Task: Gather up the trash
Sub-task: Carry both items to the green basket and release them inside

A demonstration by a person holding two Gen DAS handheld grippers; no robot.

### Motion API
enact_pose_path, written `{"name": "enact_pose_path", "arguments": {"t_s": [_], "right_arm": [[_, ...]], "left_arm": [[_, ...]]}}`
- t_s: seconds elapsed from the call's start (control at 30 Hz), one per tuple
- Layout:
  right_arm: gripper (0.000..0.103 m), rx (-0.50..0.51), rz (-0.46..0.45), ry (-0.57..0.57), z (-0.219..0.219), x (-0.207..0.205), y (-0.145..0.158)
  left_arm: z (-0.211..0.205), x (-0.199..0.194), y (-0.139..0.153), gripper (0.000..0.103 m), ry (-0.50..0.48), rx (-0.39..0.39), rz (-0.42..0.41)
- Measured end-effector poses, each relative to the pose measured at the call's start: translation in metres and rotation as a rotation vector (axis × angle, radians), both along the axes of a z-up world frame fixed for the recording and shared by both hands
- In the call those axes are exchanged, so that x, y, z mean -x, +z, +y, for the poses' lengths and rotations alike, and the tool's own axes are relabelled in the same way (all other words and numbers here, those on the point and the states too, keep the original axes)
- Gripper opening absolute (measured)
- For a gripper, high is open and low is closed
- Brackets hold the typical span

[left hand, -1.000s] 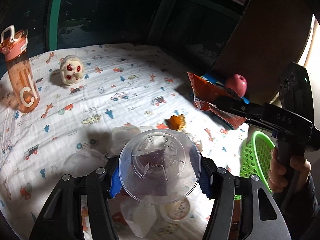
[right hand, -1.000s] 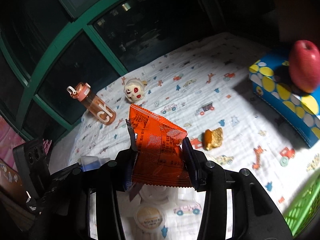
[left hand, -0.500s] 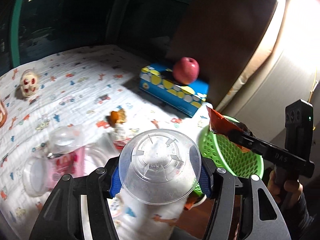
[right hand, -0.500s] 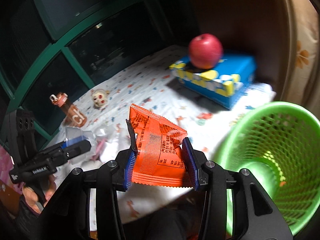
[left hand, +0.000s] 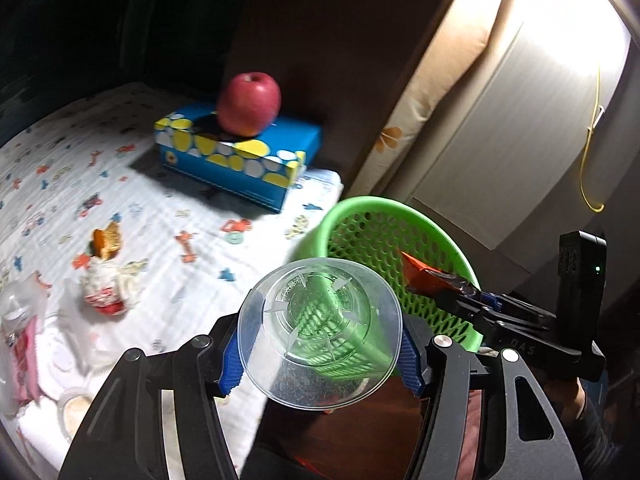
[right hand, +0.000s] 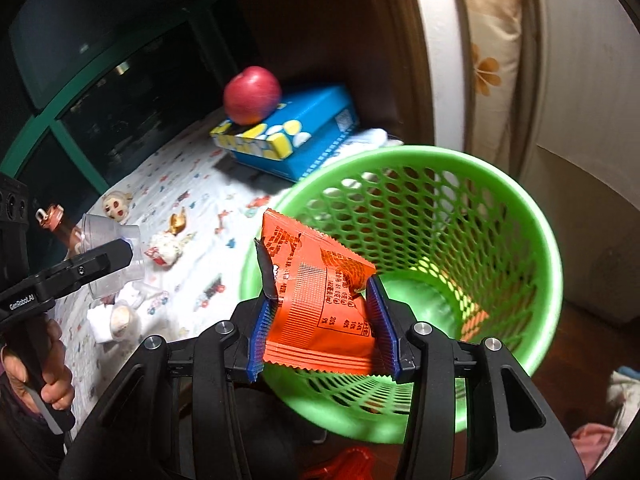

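Observation:
In the left wrist view my left gripper (left hand: 320, 360) is shut on a clear plastic cup (left hand: 320, 332), its mouth facing the camera, at the near rim of the green mesh basket (left hand: 360, 205). The right wrist view has my right gripper (right hand: 322, 332) shut on an orange snack wrapper (right hand: 316, 280), held above the basket's (right hand: 532, 240) open mouth. From the left wrist view the right gripper (left hand: 452, 298) and wrapper (left hand: 418, 278) hang over the basket's right side. The left gripper (right hand: 120, 256) with the cup (right hand: 104, 232) shows at the left of the right wrist view.
A red apple (left hand: 248, 104) sits on a blue tissue box (left hand: 240, 160) at the back of the patterned tablecloth (left hand: 180, 240). A crumpled wrapper (left hand: 104, 288), a bread piece (left hand: 106, 240) and a small pot (left hand: 76, 408) lie at the left. A bottle (right hand: 60, 224) and a doll head (right hand: 116, 206) stand farther back.
Both grippers have swung right, from over the table to the green basket beside it, each keeping hold of its item. The wrapper is now above the basket's mouth.

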State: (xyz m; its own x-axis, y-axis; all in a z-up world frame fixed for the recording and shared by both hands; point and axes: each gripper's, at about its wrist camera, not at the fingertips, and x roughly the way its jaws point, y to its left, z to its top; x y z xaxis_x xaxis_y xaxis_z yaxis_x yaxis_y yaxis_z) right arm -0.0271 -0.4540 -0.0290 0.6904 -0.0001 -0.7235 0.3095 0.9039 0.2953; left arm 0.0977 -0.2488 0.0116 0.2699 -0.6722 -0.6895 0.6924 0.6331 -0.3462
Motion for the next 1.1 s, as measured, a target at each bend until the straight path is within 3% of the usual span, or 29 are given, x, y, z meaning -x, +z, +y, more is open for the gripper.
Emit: {"name": "enact_pose_path", "arguments": {"t_s": [0.23, 0.73, 0.87, 1.1], "right_arm": [[0.063, -0.021, 0.008, -0.055, -0.023, 0.017, -0.011], [0.071, -0.048, -0.026, -0.137, -0.053, 0.057, -0.005], [0.072, -0.055, -0.033, -0.139, -0.054, 0.058, -0.005], [0.072, -0.068, -0.036, -0.113, -0.044, 0.053, -0.006]], "left_arm": [[-0.038, 0.01, -0.009, 0.059, -0.063, -0.019, 0.011], [-0.102, 0.025, -0.04, 0.061, -0.151, -0.11, 0.05], [-0.105, 0.028, -0.046, 0.071, -0.151, -0.115, 0.061], [-0.082, 0.029, -0.038, 0.072, -0.11, -0.107, 0.048]]}}
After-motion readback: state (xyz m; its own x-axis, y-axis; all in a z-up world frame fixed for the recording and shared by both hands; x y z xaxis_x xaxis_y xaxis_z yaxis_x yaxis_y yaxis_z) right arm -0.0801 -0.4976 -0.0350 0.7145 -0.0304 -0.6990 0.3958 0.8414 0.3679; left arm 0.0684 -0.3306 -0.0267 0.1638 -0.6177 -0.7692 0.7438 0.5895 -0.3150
